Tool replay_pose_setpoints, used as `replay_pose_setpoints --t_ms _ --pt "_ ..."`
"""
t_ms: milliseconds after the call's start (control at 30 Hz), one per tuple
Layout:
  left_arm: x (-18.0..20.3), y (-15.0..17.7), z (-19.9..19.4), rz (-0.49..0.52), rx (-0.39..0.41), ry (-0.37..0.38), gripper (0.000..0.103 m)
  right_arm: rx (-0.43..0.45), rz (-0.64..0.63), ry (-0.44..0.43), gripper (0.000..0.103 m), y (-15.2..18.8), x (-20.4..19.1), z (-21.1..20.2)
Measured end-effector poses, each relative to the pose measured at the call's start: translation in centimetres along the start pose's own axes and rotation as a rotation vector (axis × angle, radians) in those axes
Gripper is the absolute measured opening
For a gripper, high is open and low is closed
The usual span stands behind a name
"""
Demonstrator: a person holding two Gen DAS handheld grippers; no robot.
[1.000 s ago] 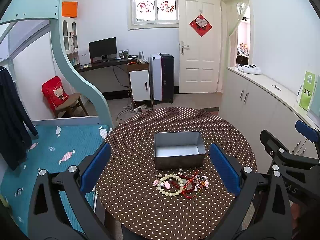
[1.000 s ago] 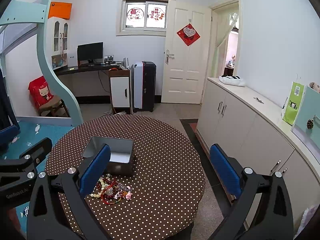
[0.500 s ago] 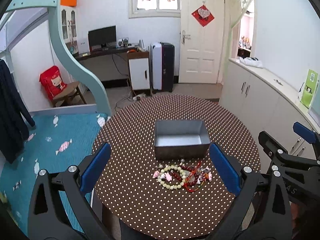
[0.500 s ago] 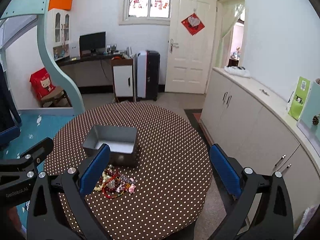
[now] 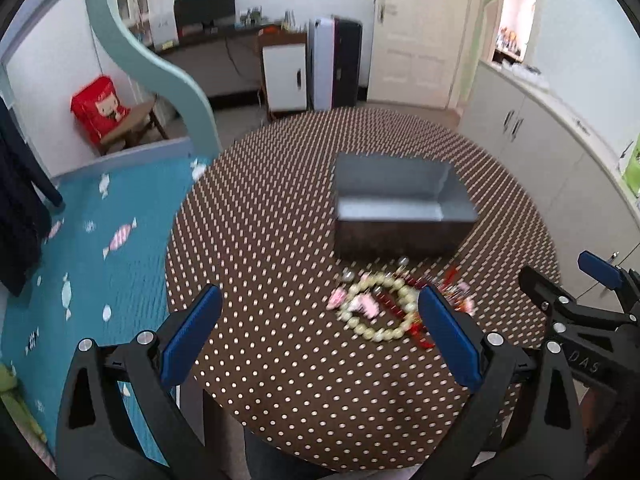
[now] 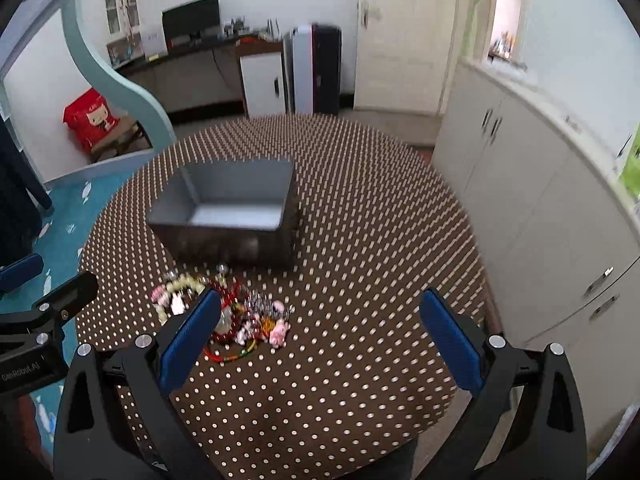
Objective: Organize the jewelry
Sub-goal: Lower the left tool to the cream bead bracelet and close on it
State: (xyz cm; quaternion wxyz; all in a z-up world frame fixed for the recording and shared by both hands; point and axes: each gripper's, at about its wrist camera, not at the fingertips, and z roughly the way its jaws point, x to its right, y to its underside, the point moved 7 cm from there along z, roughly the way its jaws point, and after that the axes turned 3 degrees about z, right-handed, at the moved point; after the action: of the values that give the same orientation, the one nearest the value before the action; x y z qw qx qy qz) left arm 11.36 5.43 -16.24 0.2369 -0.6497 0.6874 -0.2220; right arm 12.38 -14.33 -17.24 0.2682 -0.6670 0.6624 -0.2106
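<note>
A tangled pile of jewelry (image 5: 392, 304) lies on the round dotted table (image 5: 280, 240), just in front of an empty grey metal box (image 5: 400, 208). The pile holds a cream bead bracelet (image 5: 380, 328), red cords and pink charms. My left gripper (image 5: 320, 336) is open and empty, above the table's near edge, left of the pile. In the right wrist view the pile (image 6: 228, 312) sits by the left fingertip of my right gripper (image 6: 320, 336), which is open and empty above the table. The box (image 6: 228, 212) lies behind it.
A blue bed (image 5: 80, 248) with a curved teal frame (image 5: 160, 72) stands left of the table. White cabinets (image 6: 540, 200) run along the right wall. The other gripper shows at the edge of each view (image 5: 592, 312), (image 6: 36, 320).
Both grippers have tilted down and moved closer to the table. The box and jewelry look larger and nearer. Nothing on the table has moved.
</note>
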Motion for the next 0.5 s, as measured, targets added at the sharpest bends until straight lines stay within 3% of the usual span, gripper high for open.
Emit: replay_pose_setpoints --t_ms 233,500 --pt "-1.2 1.4 4.8 -0.005 -0.115 -0.011 0.098 -0.114 0.05 -0.022 0.096 1.5 1.2 3.3" --pt "-1.5 2.7 8.8 -0.003 -0.22 0.0 0.098 -0.156 0.036 0.006 0.096 1.4 1.2 5.1"
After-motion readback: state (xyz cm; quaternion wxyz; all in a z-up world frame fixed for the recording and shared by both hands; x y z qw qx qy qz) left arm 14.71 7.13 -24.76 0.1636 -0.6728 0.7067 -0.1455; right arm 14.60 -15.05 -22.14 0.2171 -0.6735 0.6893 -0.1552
